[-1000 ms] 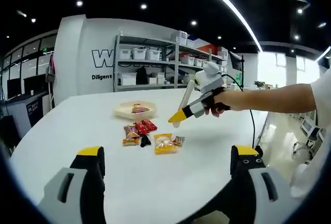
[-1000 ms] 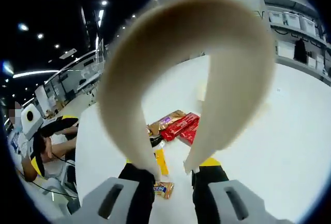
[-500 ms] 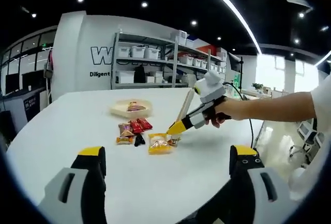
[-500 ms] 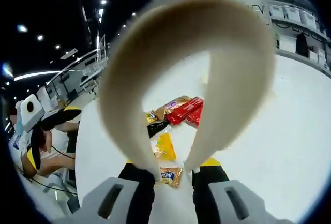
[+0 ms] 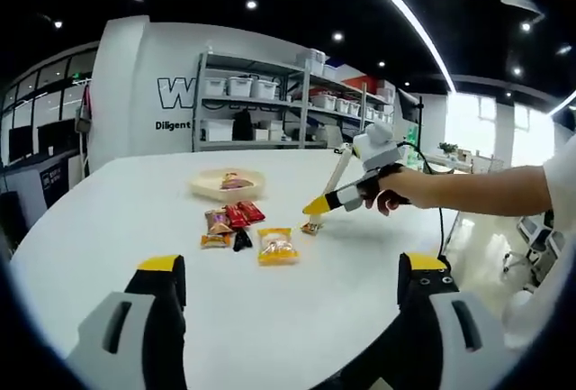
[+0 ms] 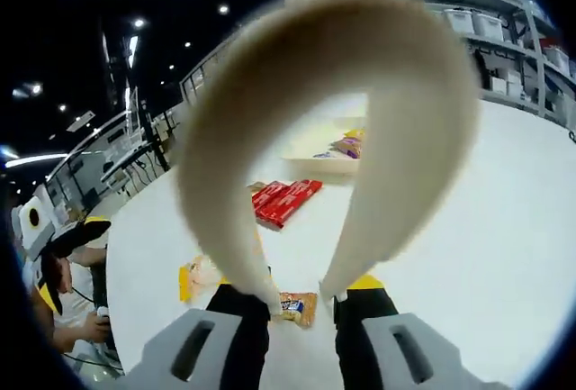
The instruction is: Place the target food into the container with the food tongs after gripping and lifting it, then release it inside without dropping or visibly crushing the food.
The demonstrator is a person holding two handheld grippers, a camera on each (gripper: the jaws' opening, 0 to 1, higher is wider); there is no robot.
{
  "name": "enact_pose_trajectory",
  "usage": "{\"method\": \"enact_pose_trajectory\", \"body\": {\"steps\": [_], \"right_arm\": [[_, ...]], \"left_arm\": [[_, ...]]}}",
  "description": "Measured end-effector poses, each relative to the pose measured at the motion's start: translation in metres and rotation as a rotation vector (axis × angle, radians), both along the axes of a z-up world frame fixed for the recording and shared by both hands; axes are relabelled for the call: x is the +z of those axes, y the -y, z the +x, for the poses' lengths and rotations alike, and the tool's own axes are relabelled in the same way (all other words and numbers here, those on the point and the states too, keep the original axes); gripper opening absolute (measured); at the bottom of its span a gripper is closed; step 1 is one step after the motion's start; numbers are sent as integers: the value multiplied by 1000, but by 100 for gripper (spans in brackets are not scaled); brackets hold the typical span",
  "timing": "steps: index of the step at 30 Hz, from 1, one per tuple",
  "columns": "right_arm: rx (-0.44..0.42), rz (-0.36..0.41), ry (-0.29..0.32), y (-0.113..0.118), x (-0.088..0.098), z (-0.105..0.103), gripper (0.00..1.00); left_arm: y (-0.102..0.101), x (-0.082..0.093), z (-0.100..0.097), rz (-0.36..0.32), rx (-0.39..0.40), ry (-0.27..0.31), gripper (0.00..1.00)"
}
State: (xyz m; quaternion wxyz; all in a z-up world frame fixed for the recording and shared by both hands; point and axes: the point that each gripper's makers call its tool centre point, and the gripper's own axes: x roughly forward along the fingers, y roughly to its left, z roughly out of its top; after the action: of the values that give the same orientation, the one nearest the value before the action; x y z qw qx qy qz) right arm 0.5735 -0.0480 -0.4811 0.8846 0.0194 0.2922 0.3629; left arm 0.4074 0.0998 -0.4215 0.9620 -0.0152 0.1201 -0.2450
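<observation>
Beige tongs [image 6: 396, 147] in right gripper [image 6: 301, 304] straddle small snack packet [image 6: 294, 305].

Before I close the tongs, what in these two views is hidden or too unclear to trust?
- Right gripper view: the blurred tongs cover much of the table and part of the tray.
- Their tips hide the edges of the small snack packet; actual contact is unclear.
- Left gripper view: the tray's contents are too small to identify.
</observation>
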Motion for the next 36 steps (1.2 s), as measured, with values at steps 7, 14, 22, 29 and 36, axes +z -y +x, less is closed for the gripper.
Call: {"method": "enact_pose_trajectory", "body": {"steps": [7,14,22,29,36], "right_arm": [[-22,-20,33,18,-2,2,22],[-3,-2,-7,14,-2,-18,22],[116,24,2,-1,9,-34,23],[262,-43,30,-16,1,-41,23],[176,-28,-29,-11,-5,-27,21]], "left_arm": [[-3,-3,3,-15,3,1,95],[-5,-4,5,-26,9,6,95],[-3,-7,7,-29,4,1,94],[-4,-6,8,-34,9,3,94],[-13,-3,8,-39,27,9,94]]}}
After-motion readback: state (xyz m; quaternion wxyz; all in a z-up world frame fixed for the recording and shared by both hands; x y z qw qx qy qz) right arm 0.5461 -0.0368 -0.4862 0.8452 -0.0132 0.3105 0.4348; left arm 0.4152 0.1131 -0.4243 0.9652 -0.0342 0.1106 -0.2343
